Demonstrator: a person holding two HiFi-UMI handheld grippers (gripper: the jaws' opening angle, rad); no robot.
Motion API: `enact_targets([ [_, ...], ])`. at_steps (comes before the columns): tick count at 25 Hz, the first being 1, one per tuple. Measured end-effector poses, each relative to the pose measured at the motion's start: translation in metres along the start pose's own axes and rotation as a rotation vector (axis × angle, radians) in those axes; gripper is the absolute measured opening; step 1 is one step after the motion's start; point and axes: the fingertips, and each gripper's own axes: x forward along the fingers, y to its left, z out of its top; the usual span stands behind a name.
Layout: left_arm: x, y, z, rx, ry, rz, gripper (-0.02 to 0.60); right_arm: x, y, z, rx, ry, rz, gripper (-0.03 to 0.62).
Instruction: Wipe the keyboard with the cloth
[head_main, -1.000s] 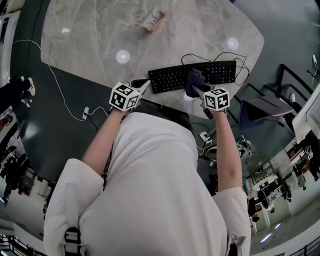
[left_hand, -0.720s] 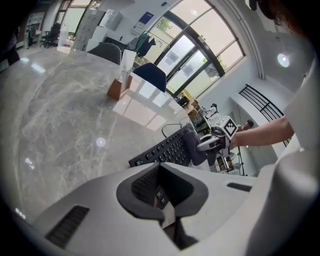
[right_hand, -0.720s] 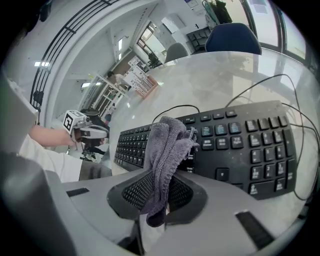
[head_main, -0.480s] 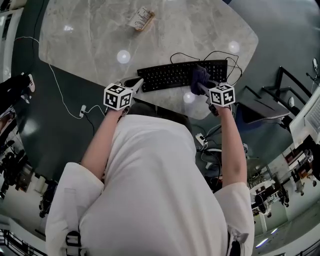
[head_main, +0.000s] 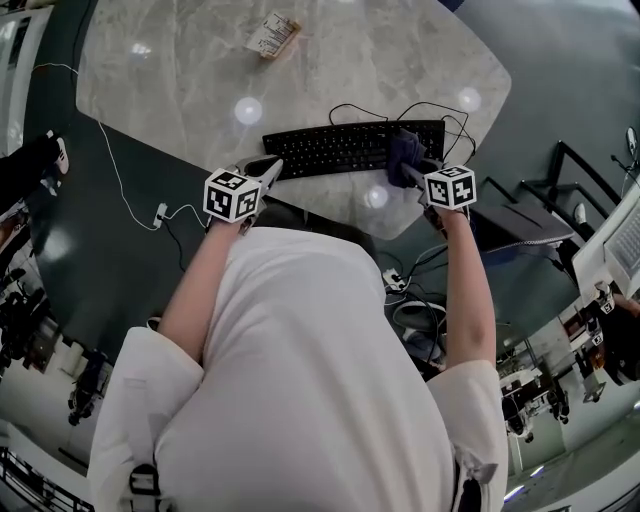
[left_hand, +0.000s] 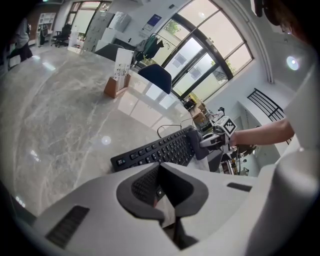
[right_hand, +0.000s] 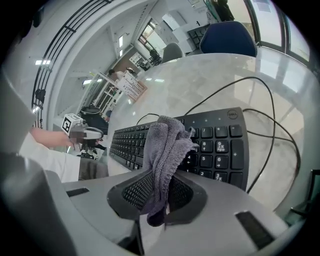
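Two grippers work at the near edge of the marble table (head_main: 200, 80).

Head view: I see the black keyboard (head_main: 340, 148) lying across the table's near part. My right gripper (head_main: 410, 172) holds the dark cloth (head_main: 404, 150) on the keyboard's right portion. My left gripper (head_main: 268, 168) sits just beside its left end. One small packet (head_main: 273, 34) lies far left, well apart.

Left gripper view: the fingers (left_hand: 145, 186) are together, nothing between them. The keyboard (left_hand: 155, 150) lies just beyond.

Right gripper view: the fingers (right_hand: 134, 192) are clamped on the grey-purple cloth (right_hand: 165, 147), which drapes forward onto the keyboard (right_hand: 220, 145) beside the number pad.
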Motion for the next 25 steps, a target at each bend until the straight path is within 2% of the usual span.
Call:
enact_targets([
  [3, 0.002, -0.003, 0.001, 0.0, 0.0, 0.002, 0.006, -0.006, -0.007, 0.001, -0.022, 0.01, -0.011, 0.074],
  [12, 0.006, -0.009, -0.003, -0.005, 0.001, 0.009, 0.006, -0.034, -0.045, -0.001, -0.001, 0.003, -0.06, 0.074],
  [25, 0.006, -0.017, 0.007, 0.006, -0.027, 0.006, 0.006, -0.067, -0.082, -0.003, -0.055, 0.073, -0.159, 0.074],
])
